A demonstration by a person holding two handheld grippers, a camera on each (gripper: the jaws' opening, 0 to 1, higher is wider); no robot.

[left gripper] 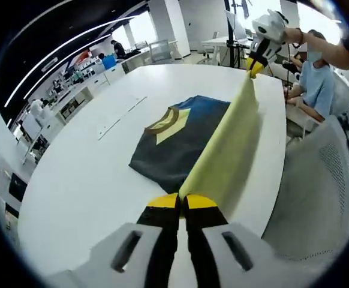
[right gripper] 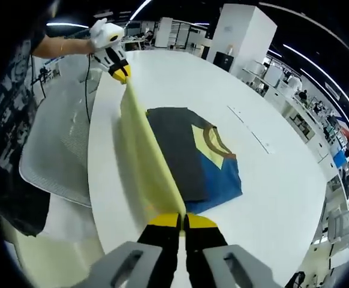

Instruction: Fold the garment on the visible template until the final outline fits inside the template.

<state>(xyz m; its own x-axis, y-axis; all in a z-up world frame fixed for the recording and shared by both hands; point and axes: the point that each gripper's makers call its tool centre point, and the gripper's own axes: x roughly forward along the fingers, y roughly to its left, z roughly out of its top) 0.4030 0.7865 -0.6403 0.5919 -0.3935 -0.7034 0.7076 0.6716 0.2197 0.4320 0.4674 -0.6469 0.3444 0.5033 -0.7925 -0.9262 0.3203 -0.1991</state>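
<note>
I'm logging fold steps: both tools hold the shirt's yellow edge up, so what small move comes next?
Probably carry the yellow edge across over the dark shirt body and lower it: the left tool and right tool hold it taut above the table, fold unfinished.

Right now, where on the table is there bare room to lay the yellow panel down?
Bare tabletop lies beyond the shirt, on its collar side, out to the faint template lines. Crowded: the near edge, where the lifted yellow panel stretches between left tongs and right tongs, with a mesh chair alongside.
</note>
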